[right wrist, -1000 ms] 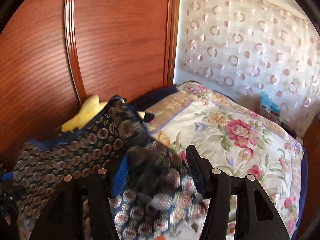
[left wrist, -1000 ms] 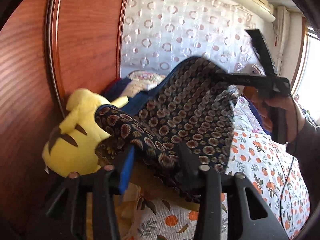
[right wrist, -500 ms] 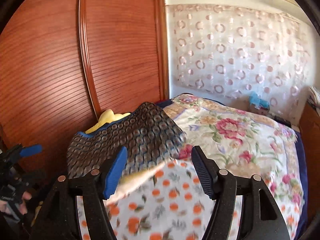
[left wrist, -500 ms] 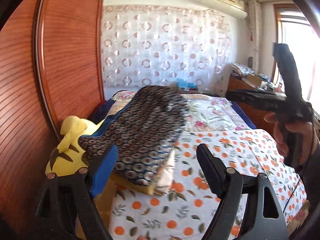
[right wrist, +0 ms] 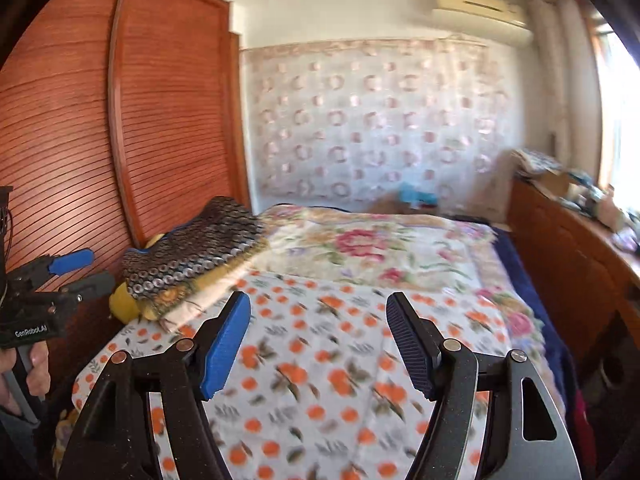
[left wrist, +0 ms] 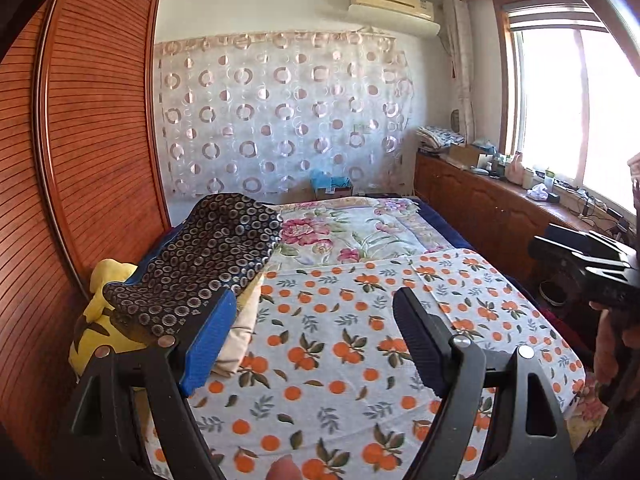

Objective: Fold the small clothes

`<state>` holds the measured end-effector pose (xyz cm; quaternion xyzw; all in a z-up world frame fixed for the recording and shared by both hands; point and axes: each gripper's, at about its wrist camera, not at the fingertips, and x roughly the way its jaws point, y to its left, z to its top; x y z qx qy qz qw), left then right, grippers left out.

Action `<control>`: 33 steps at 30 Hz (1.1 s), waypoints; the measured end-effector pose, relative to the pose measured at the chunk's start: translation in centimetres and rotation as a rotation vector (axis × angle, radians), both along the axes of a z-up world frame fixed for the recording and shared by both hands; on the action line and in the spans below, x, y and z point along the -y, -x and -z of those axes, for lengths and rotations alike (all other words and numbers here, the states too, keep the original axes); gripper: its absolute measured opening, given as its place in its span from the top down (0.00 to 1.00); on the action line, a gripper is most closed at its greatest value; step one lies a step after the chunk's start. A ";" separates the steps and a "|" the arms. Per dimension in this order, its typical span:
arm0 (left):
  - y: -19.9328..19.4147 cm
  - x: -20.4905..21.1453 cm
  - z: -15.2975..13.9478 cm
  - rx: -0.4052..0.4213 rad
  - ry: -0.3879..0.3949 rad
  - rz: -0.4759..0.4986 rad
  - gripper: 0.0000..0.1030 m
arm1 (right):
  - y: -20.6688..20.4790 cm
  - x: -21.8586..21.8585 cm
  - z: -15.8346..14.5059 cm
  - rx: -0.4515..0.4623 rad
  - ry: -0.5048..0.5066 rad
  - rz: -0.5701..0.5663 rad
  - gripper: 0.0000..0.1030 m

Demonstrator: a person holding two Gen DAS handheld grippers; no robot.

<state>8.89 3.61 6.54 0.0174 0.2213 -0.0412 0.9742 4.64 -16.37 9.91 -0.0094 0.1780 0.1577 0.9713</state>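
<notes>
Left tongs (left wrist: 316, 334) spread wide, gripping nothing, above the orange-print sheet (left wrist: 340, 360) on the bed. Right tongs (right wrist: 318, 338) likewise spread and bare. Dark ring-patterned garment (left wrist: 208, 260) folded at ten o'clock, draped over a yellow plush toy (left wrist: 96, 332) and pillow beside the wooden wardrobe (left wrist: 80, 140).
</notes>
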 end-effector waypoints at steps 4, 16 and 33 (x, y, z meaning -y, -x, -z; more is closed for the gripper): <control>1.0 1.1 0.2 -0.002 0.011 0.014 0.21 | 3.6 1.5 0.5 0.005 -0.016 0.038 0.30; 3.2 2.4 0.1 0.021 0.013 0.004 0.21 | 5.5 -0.7 1.0 0.034 -0.040 0.085 0.30; 3.6 2.6 -0.2 0.026 0.009 0.007 0.21 | 4.7 0.0 2.5 0.034 -0.050 0.092 0.30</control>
